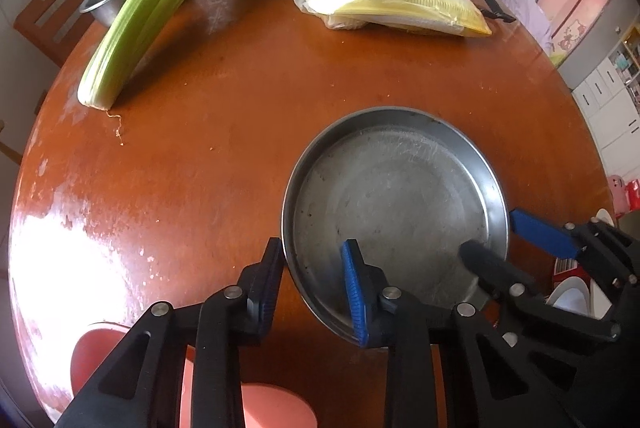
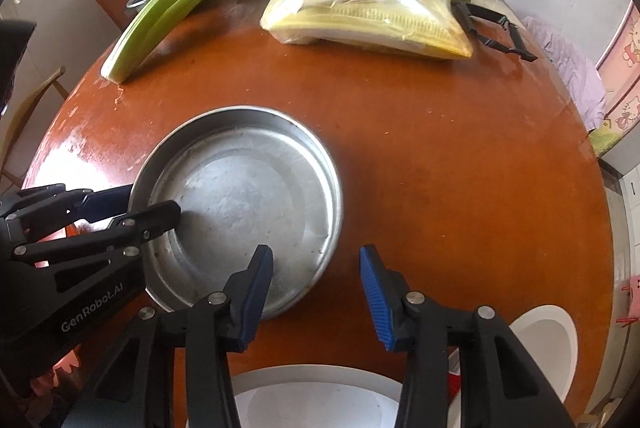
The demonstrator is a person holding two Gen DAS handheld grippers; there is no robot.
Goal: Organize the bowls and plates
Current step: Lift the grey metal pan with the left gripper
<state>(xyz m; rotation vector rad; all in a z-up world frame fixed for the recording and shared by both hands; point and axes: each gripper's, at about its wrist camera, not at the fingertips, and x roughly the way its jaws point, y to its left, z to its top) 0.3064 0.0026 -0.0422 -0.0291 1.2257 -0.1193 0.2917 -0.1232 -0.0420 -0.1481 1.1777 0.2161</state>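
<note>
**A:** Start with the left wrist view. Where was the metal pan (image 1: 392, 196)?

**B:** On the round wooden table (image 1: 240, 148), near the front edge and empty, well apart from the celery (image 1: 132, 28) and the bagged yellow package (image 1: 384, 0) at the back. The left gripper (image 1: 312, 248) had 1 finger outside the rim and 1 inside, clamped on the pan's wall.

**A:** Why grip the wall?

**B:** Probably because it was the only thin part 2 fingers could pinch. The base lay flat on the wood. Across the pan, the right gripper (image 1: 490, 232) straddled the opposite rim the same way.

**A:** And from the right wrist view?

**B:** Its fingers stood apart, 1 over the pan's floor and 1 outside. The rim ran between them with a gap showing, so I'd call it not yet pressing. The left gripper's pinch on the far rim looked tight from that side too.

**A:** So 2 grips on opposite sides?

**B:** I judged that was meant to keep a wide pan level in a lift. A white plate (image 2: 552, 332) sat at the near edge — possibly where the stack belonged, though I couldn't tell.
</note>
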